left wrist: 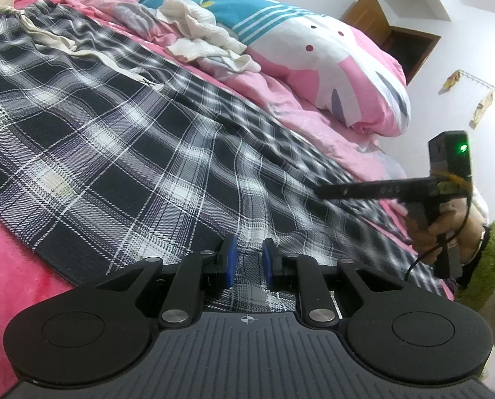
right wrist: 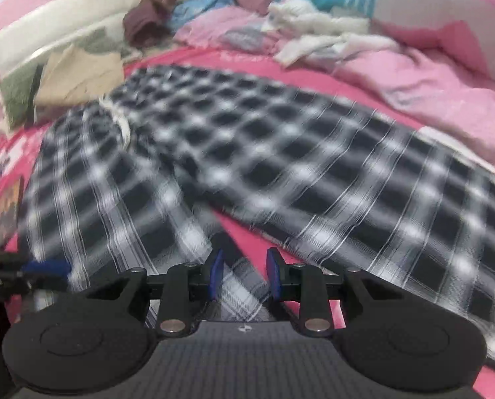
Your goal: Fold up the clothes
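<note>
Black-and-white plaid trousers [left wrist: 121, 139] lie spread on a pink bed, waistband with a cream drawstring [left wrist: 58, 41] at the far left. My left gripper [left wrist: 249, 261] is open, its blue pads low over a leg hem. The right gripper [left wrist: 324, 190] shows at the right of the left wrist view, held by a hand over the other leg. In the right wrist view the trousers [right wrist: 280, 153] are blurred, both legs fanning toward me. My right gripper [right wrist: 244, 274] is open over the gap between the legs, with nothing between its pads.
A crumpled white garment [left wrist: 201, 38] lies beyond the trousers. A pink, white and teal quilt [left wrist: 314, 53] is heaped at the far side. Folded beige clothes [right wrist: 78, 73] and a brown garment [right wrist: 154, 16] sit near the headboard. Pink sheet [left wrist: 11, 266] borders the trousers.
</note>
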Available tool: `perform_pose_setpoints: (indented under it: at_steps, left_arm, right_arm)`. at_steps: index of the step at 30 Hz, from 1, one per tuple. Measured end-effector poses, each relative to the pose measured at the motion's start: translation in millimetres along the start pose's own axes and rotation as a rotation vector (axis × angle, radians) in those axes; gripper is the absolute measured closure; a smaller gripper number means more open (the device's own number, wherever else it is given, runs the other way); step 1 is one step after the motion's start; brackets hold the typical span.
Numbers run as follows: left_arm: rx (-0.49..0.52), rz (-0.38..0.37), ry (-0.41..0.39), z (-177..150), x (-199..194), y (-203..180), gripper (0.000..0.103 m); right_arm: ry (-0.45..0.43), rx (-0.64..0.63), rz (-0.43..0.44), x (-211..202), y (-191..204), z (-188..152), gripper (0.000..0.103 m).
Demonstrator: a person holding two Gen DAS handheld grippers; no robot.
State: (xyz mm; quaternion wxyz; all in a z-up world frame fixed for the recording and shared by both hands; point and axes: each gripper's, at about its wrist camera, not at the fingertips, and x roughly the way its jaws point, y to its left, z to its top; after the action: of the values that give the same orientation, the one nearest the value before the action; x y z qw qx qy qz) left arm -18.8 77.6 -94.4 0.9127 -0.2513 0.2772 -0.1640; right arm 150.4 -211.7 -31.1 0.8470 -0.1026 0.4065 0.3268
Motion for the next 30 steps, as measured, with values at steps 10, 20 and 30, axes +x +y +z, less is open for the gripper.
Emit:
perform_pose_setpoints:
  at_steps: [10,20,30]
  left_arm:
    - [0.0,-0.002,0.0,-0.8,-0.1,-0.4,0.086]
    - [0.015,0.005,-0.006,-2.1,-0.8,-4.2,0.086]
    - [0.184,-0.015,-0.001,5.2,3.8,-45.7,0.083]
  right_arm:
    - [-0.057,-0.112,-0.213,14.7,22.4,-10.4,0.099]
    - [-0.204,0.222,-0.331,-79.8,-49.0,-50.0,0.07]
    - [-0.153,-0.008,-0.255,-75.8,-4.3,-114.6,0.072]
